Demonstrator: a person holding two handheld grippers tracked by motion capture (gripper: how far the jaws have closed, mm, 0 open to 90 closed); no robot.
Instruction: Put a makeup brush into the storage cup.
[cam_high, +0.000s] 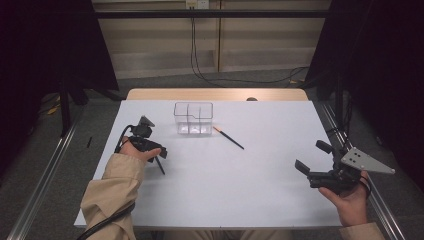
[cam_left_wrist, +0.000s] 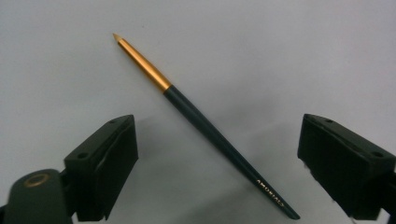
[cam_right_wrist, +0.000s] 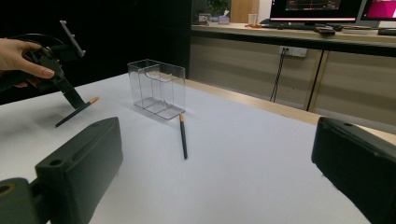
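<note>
In the left gripper view the brush (cam_left_wrist: 205, 126) lies on the white table (cam_left_wrist: 280, 56) between the two black jaws of the left gripper (cam_left_wrist: 217, 163), crossing the gap diagonally. The jaws are apart and no pad touches it. The brush has a dark handle with small pale letters and a golden pointed end (toward the upper left of the frame). In the high view the left gripper (cam_high: 159, 156) is at centre left, and a clear box (cam_high: 193, 118) stands at upper centre with a second brush (cam_high: 229, 137) just beside it. The right gripper (cam_high: 301, 167) rests at the lower right, jaws wide and empty.
</note>
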